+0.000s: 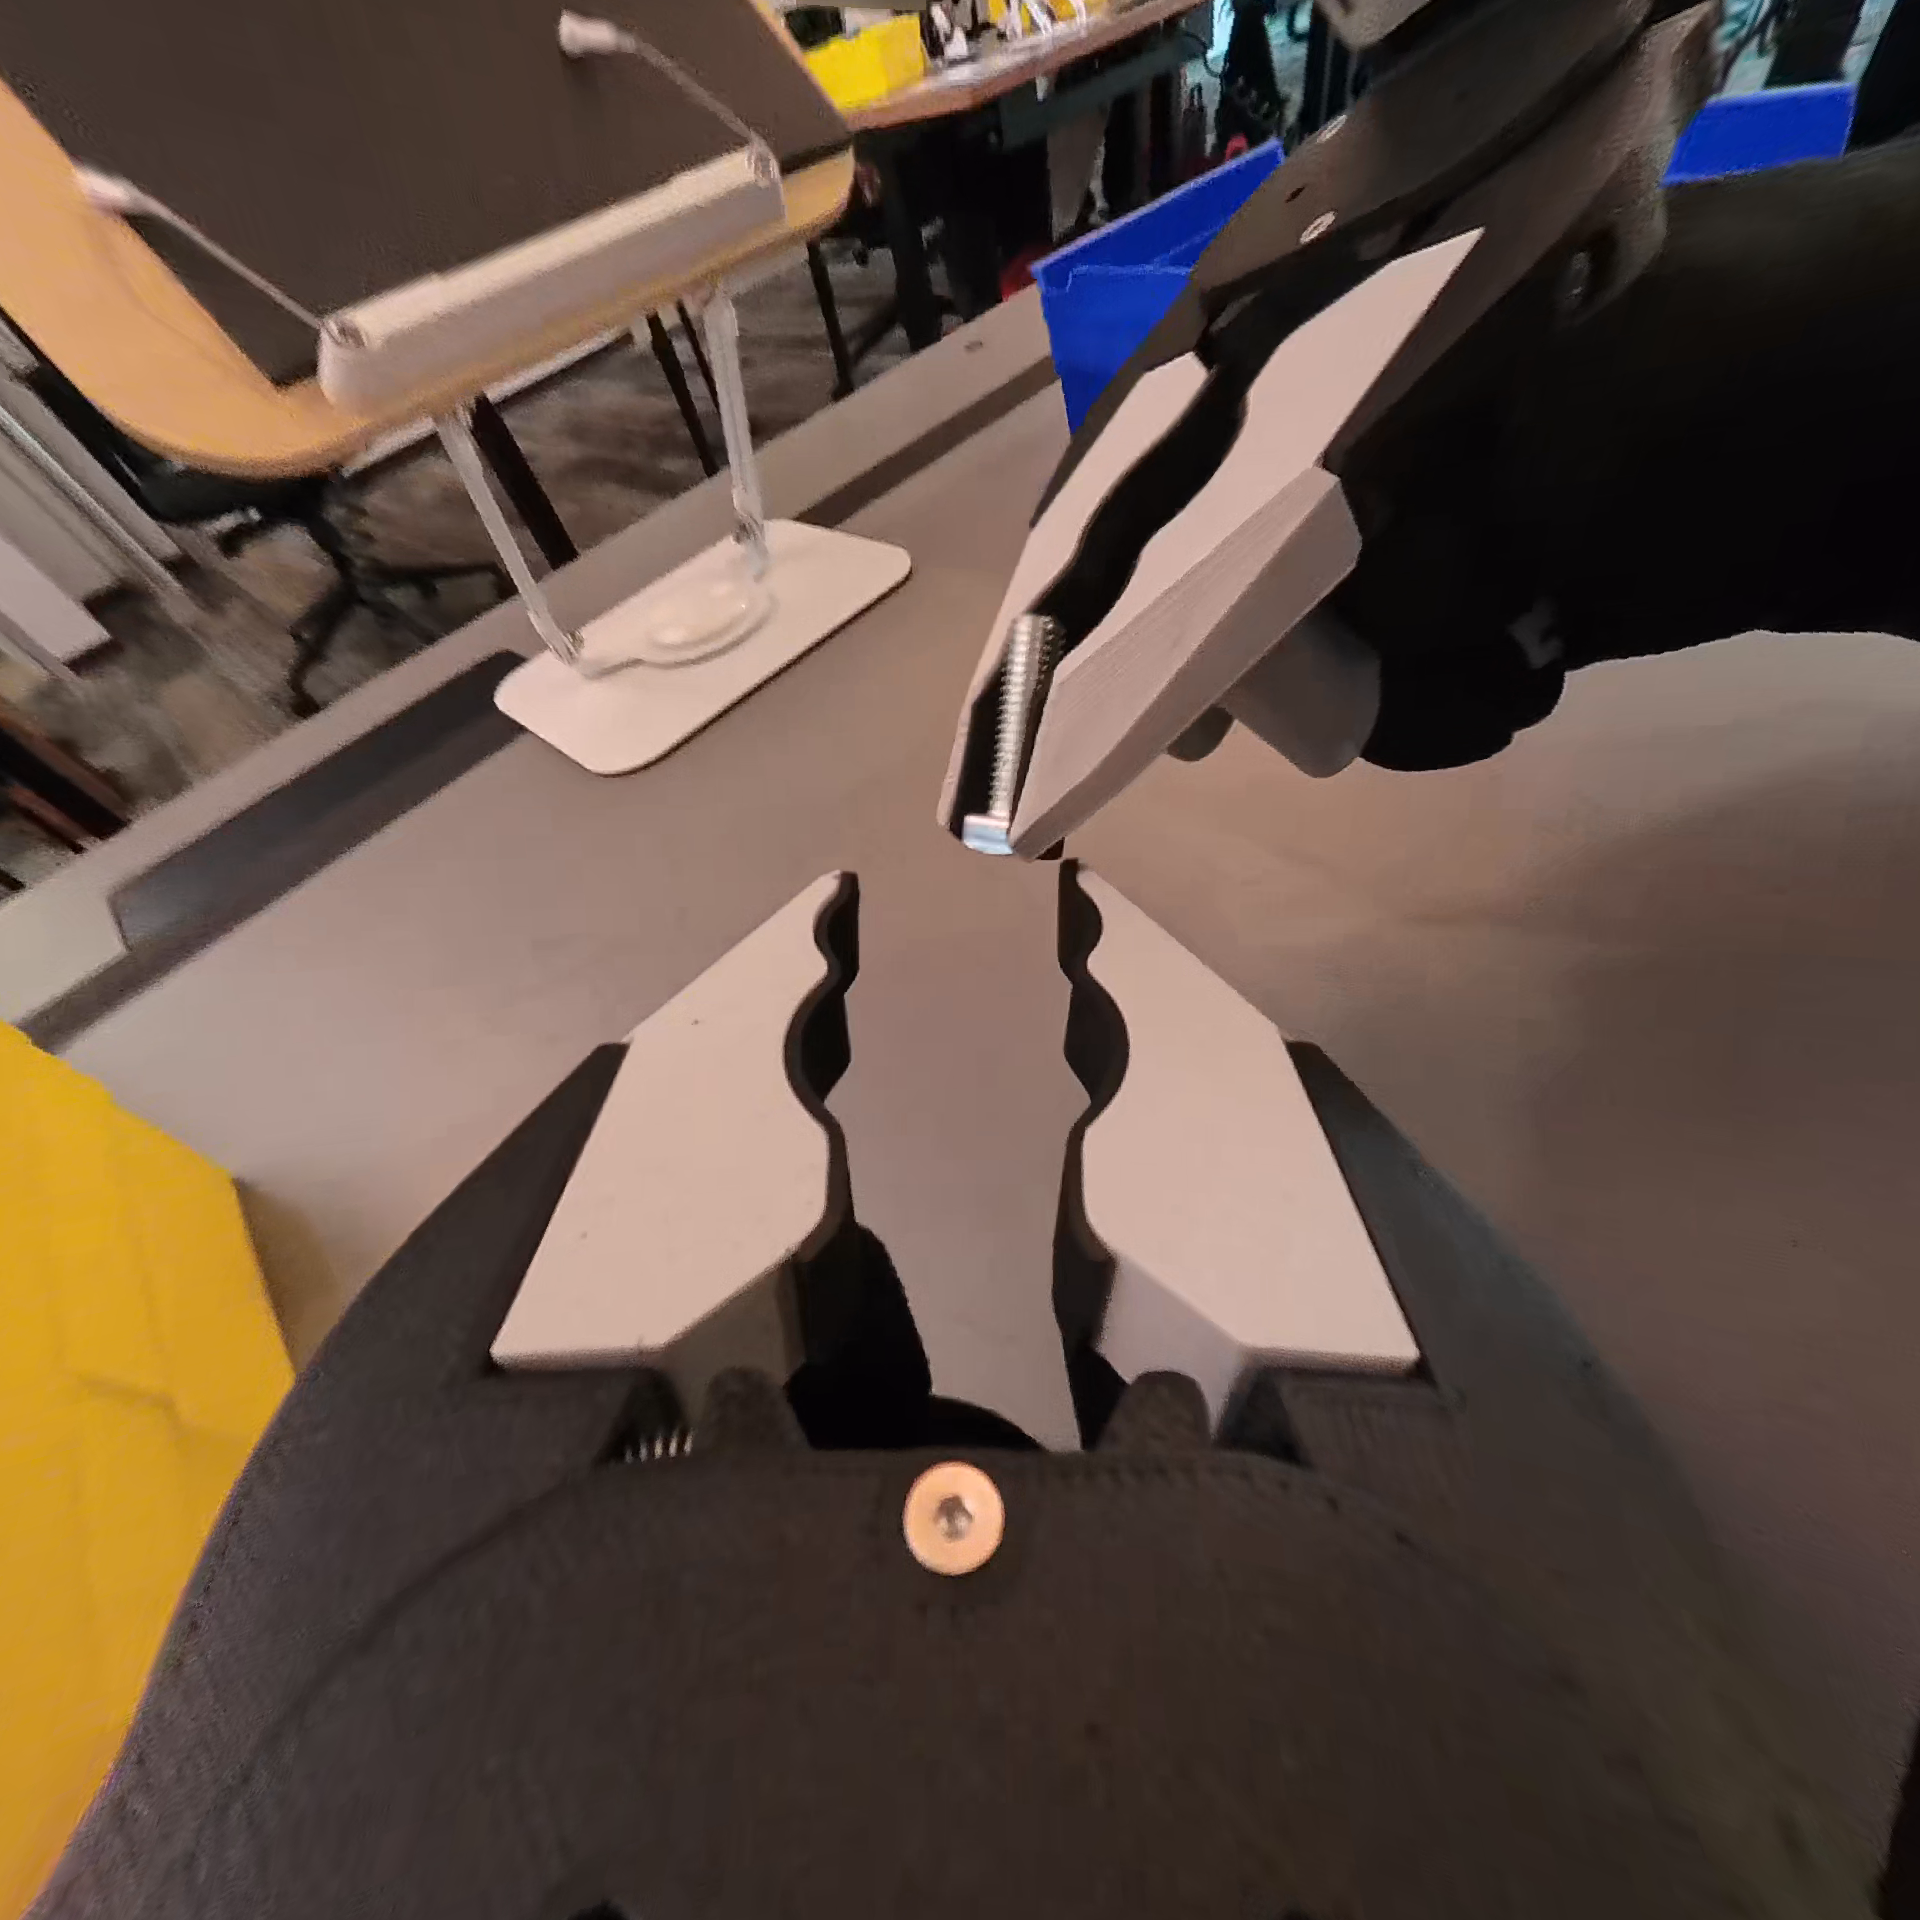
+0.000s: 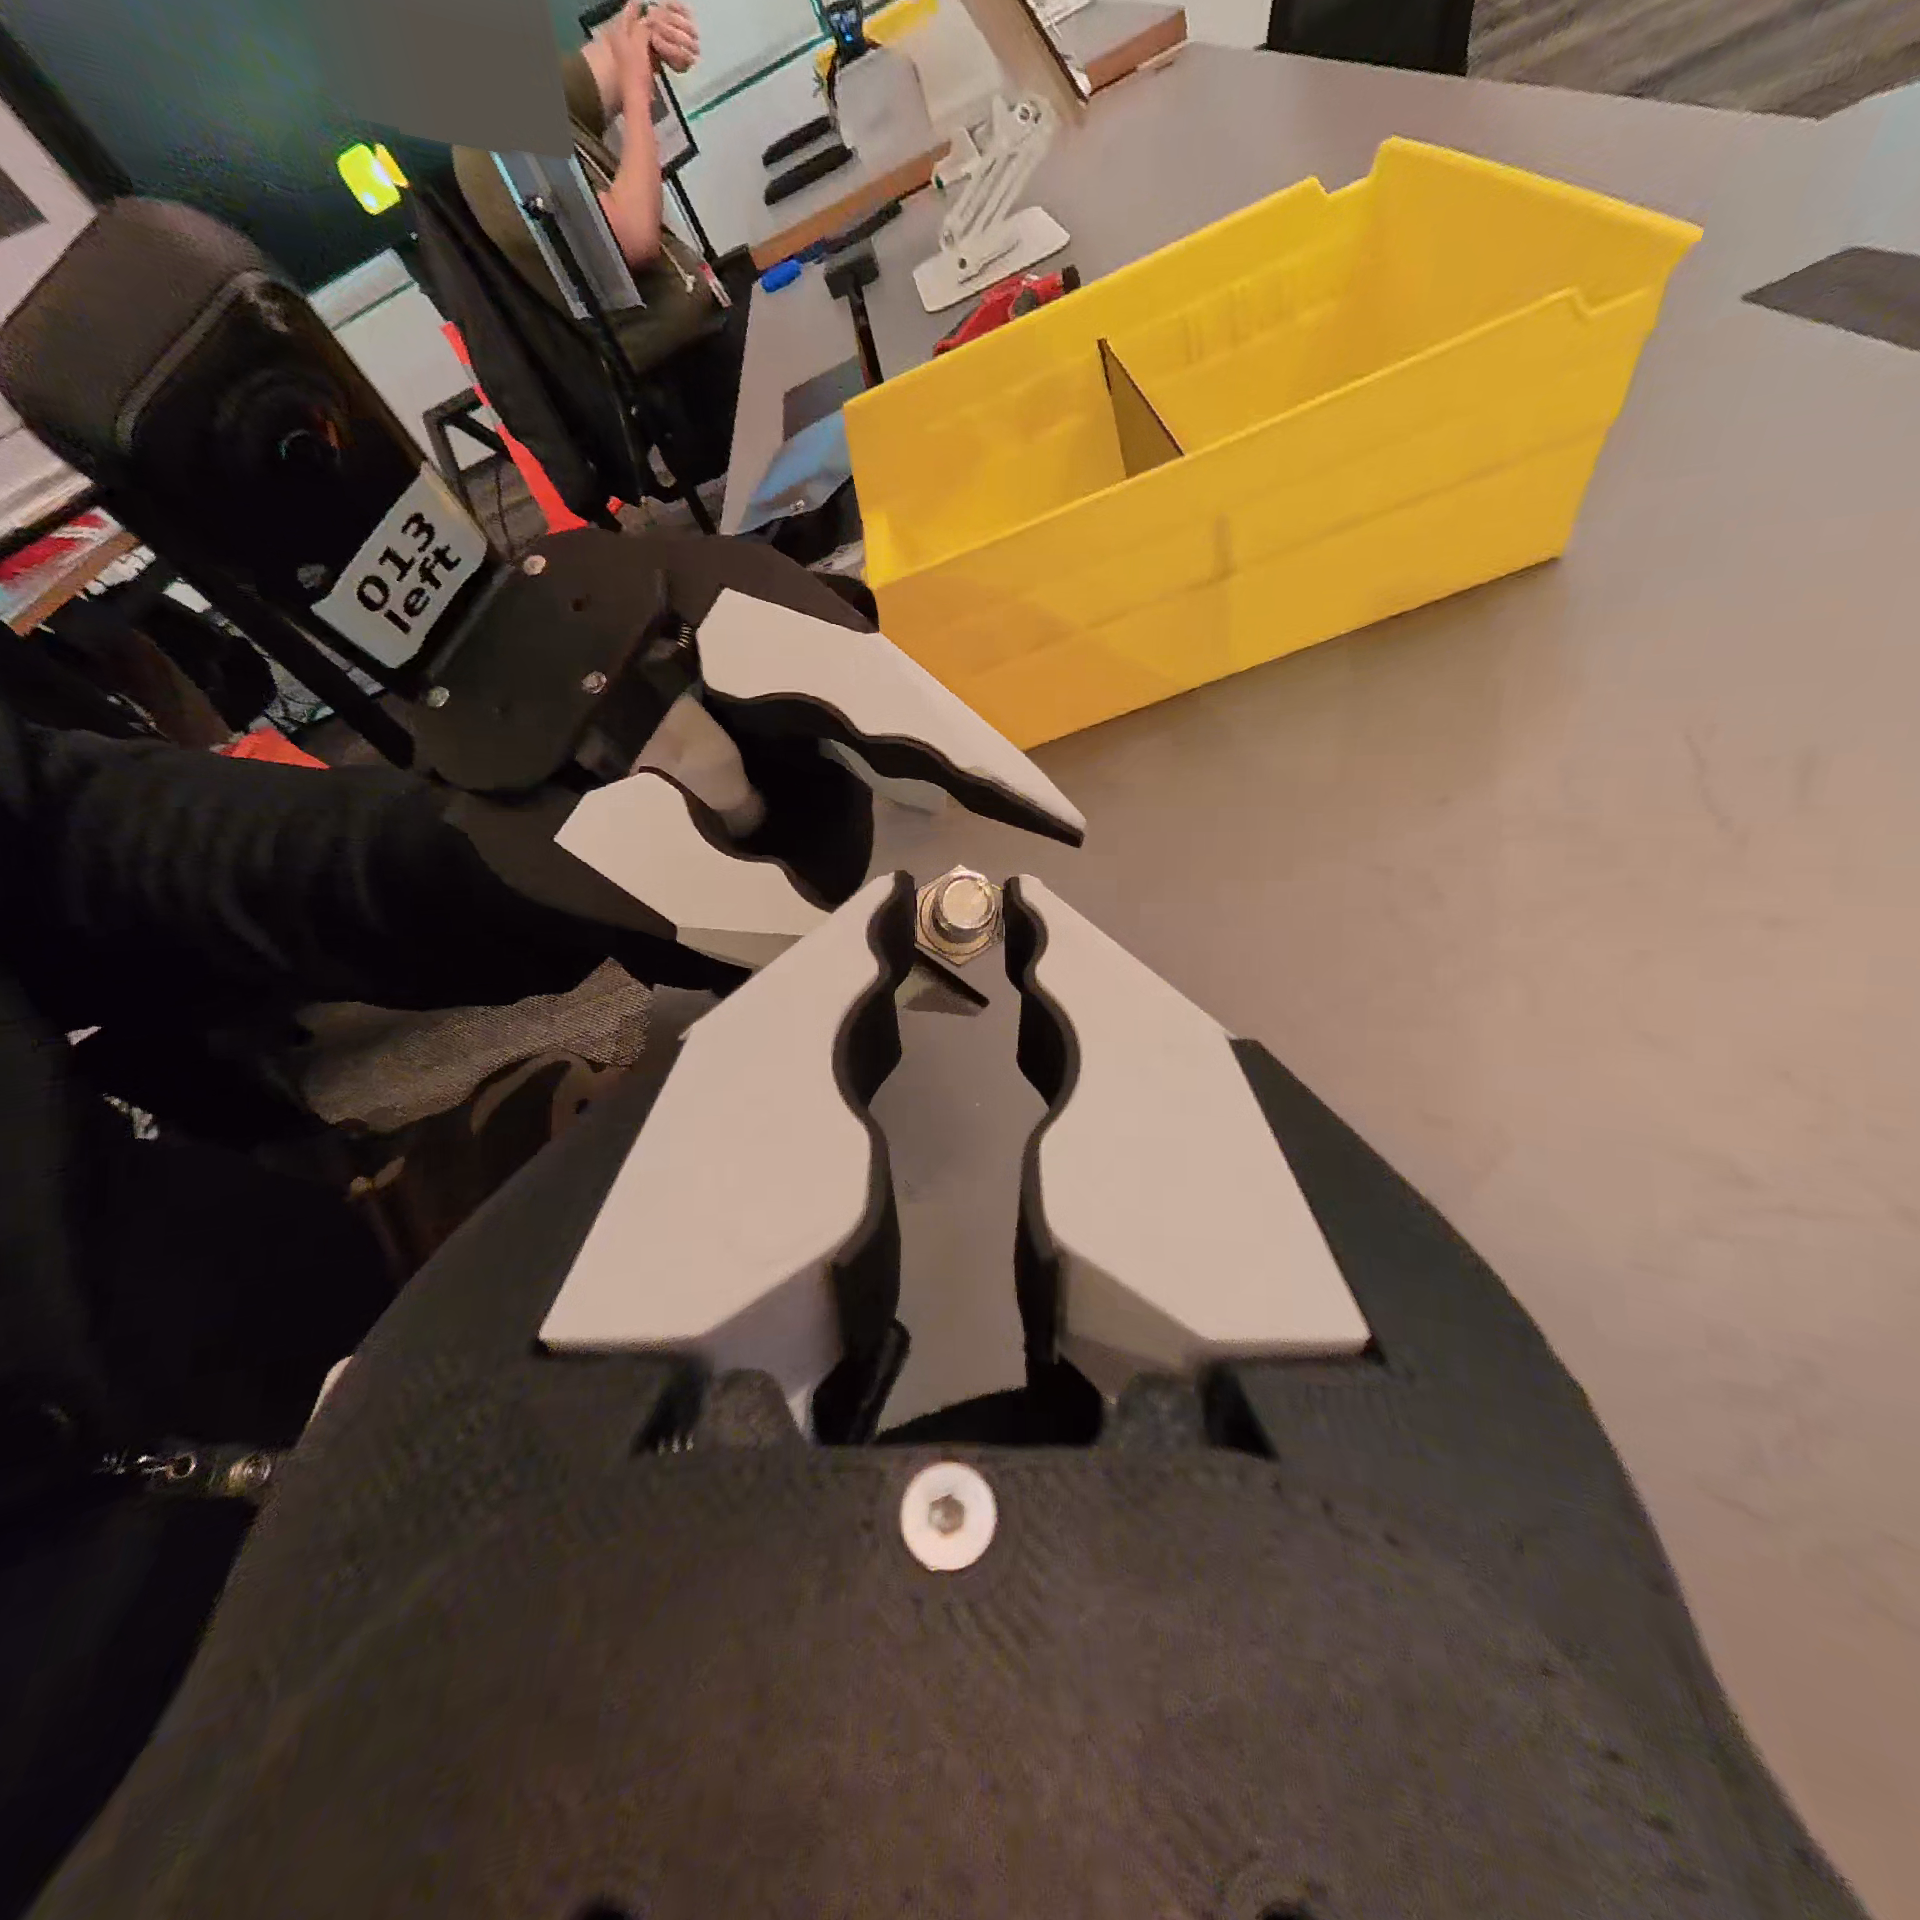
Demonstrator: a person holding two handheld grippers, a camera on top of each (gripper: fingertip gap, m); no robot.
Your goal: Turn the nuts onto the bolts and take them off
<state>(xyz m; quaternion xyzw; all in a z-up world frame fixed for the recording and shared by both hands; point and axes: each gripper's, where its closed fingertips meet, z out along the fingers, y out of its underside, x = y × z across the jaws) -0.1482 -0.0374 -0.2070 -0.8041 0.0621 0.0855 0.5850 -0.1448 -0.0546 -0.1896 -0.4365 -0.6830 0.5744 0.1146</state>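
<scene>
Your right gripper (image 2: pixel 956 902) is closed on the bolt (image 2: pixel 958 920), pinching it right at the fingertips. In the right wrist view you look along the bolt's axis: a hex nut (image 2: pixel 951 940) sits on the shank near the end facing the camera, held between the two grey fingers (image 2: pixel 748 1122). In the left wrist view the same bolt (image 1: pixel 1006 727) shows from the side, its thread running up between your right gripper's fingers and its square-looking head poking out at the tips, pointing down and toward your left gripper.

Your left gripper (image 1: pixel 961 883) is open, with a clear gap between its tips and nothing in it. Its tips sit just beneath and in front of the bolt's head, near it but apart from it. Seen in the right wrist view, your left gripper (image 2: pixel 883 873) comes in from the left with its two fingers spread above and below the nut end; I cannot tell whether either one touches it.

Both grippers are held above the grey counter (image 2: pixel 1455 935). A yellow bin (image 2: pixel 1247 540) with a cardboard divider stands on the counter, farther off and to the right in the right wrist view. In the left wrist view a white stand with clear legs (image 1: pixel 665 582) stands at the far left, and a blue bin (image 1: pixel 1132 281) lies beyond the counter's far edge.
</scene>
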